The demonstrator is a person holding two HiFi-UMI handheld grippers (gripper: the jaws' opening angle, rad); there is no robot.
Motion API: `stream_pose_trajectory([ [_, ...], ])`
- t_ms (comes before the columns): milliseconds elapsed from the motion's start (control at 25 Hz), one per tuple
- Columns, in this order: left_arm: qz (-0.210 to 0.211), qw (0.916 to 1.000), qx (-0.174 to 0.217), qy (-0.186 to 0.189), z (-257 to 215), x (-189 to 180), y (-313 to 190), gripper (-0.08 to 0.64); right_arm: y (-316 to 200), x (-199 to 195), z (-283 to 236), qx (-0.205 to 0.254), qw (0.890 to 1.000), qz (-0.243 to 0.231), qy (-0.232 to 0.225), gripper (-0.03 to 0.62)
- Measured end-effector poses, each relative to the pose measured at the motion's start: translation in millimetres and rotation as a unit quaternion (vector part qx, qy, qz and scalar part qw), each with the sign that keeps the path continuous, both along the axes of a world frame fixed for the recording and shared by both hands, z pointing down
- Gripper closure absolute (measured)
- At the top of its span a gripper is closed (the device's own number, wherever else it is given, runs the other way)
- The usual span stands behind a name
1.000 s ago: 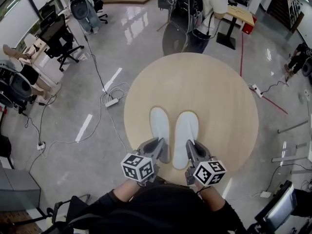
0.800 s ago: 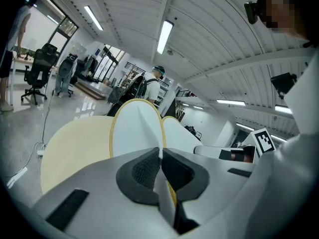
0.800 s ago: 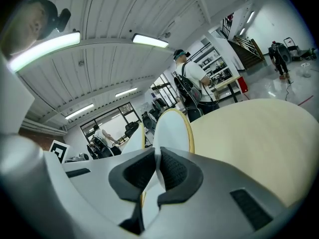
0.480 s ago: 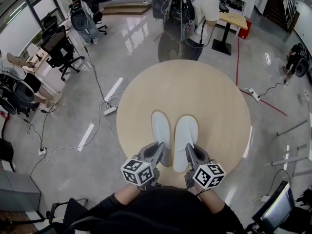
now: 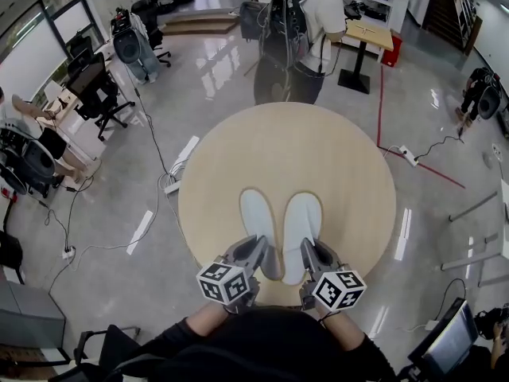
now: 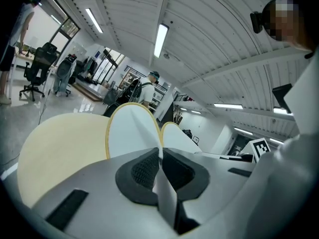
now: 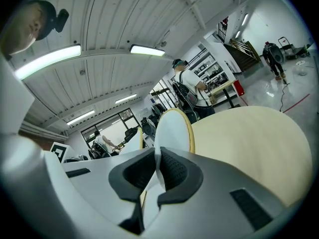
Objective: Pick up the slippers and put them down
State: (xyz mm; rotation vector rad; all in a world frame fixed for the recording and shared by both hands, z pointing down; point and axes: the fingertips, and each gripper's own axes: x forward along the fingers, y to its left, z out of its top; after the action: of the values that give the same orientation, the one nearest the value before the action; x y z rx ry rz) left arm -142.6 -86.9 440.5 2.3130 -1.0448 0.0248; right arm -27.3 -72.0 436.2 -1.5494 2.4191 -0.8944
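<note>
Two pale flat slippers with thin yellow edging hang side by side over the near part of the round wooden table (image 5: 334, 157). My left gripper (image 5: 262, 255) is shut on the heel of the left slipper (image 5: 256, 212). My right gripper (image 5: 307, 255) is shut on the heel of the right slipper (image 5: 303, 217). In the left gripper view the left slipper (image 6: 130, 131) rises out of the closed pads of the left gripper (image 6: 159, 168), with the other slipper (image 6: 174, 136) beside it. In the right gripper view the right slipper (image 7: 172, 128) stands up from the pinched pads of the right gripper (image 7: 157, 171).
A person with a backpack (image 5: 298, 22) stands just beyond the table's far edge. A small desk (image 5: 370, 34) is behind them. Office chairs (image 5: 95, 86) stand at the left. Cables and a power strip (image 5: 171, 188) lie on the floor left of the table.
Both grippers have carried the slippers forward together with my head. The table has drifted left in the head view and the person behind it shows more fully. Both grips are unchanged.
</note>
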Motion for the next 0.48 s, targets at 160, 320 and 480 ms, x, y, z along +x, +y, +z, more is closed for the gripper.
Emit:
stream_pose_trajectory([
  [160,0.009,1.0,0.003,-0.002,3.7,30.2,12.0,0.525,14.1,30.8,4.4,0.002,1.0,0.013,-0.001,0.561],
  [320,0.023,0.9997,0.0,-0.003,6.2,62.7,25.6,0.525,29.2,64.3,6.8,-0.001,1.0,0.03,-0.002,0.561],
  [480,0.048,0.9988,-0.013,-0.007,12.8,93.2,38.7,0.525,44.9,96.1,14.2,-0.014,0.998,0.057,-0.004,0.561],
])
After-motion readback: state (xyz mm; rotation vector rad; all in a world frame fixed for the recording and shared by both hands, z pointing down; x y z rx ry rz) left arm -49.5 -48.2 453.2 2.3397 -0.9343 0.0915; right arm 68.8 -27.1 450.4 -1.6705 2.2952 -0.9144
